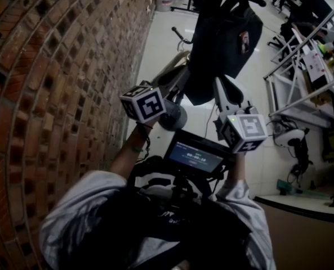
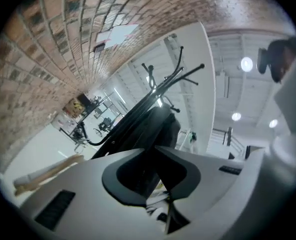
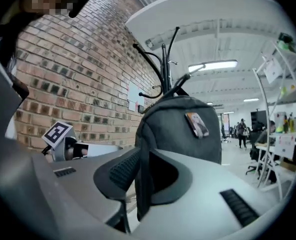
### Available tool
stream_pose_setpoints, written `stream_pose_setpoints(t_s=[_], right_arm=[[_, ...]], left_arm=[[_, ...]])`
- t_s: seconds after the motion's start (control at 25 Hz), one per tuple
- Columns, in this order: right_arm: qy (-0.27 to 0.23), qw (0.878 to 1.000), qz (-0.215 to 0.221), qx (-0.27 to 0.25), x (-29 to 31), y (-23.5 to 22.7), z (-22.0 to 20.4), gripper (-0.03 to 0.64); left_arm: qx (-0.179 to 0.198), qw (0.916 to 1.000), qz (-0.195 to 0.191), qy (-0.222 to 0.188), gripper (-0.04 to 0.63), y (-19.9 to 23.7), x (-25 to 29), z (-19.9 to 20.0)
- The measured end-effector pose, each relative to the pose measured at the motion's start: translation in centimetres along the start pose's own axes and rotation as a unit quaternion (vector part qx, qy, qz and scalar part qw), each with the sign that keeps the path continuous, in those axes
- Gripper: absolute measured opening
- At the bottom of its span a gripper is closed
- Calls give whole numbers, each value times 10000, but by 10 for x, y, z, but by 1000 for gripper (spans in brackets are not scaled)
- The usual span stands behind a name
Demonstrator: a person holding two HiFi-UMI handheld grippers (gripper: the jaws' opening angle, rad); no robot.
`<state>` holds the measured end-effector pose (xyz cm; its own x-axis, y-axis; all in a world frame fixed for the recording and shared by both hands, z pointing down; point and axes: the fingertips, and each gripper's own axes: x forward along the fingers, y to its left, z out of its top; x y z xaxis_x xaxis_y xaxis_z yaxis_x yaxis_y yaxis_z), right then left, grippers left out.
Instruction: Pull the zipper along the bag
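A dark backpack (image 1: 223,44) hangs from a black coat stand (image 3: 162,69) beside the brick wall. My left gripper (image 1: 179,82) reaches the bag's lower left side. In the left gripper view the backpack's dark fabric (image 2: 155,129) fills the space between the jaws of the left gripper (image 2: 155,184), which close on it. My right gripper (image 1: 223,90) is at the bag's lower middle. In the right gripper view a narrow dark edge of the backpack (image 3: 182,129) runs down between the jaws of the right gripper (image 3: 144,179); the ribbed left pad stands apart from it. I cannot make out the zipper pull.
The brick wall (image 1: 54,66) runs close along the left. A small screen (image 1: 195,153) is mounted at the person's chest. White metal shelving (image 1: 307,55) stands at the right over a light glossy floor (image 1: 155,44), with office chairs and people far off.
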<state>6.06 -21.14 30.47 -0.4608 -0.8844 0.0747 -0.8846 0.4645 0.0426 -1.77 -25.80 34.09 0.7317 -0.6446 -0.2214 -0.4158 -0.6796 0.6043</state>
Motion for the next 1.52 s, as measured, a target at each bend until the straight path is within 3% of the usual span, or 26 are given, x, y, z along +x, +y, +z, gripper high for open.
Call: stream_pose_setpoints(t_s=[0.16, 0.28, 0.56, 0.76, 1.52], right_arm=[[63, 9981, -246, 556, -4, -14, -50, 38], [140, 9956, -390, 844, -5, -20, -84, 29], [355, 9900, -609, 1219, -5, -19, -133, 14], [397, 9900, -598, 1212, -3, -13, -136, 11], [480, 9906, -656, 1096, -5, -13, -139, 9]], left_arm=[[1135, 9883, 693, 747, 52, 25, -12, -38], [1487, 9794, 917, 1015, 52, 39, -19, -61], [1774, 9675, 1202, 1343, 52, 54, -35, -87], [1711, 9711, 1206, 1146, 52, 55, -37, -85], [1708, 9698, 1245, 1218, 52, 46, -39, -85]])
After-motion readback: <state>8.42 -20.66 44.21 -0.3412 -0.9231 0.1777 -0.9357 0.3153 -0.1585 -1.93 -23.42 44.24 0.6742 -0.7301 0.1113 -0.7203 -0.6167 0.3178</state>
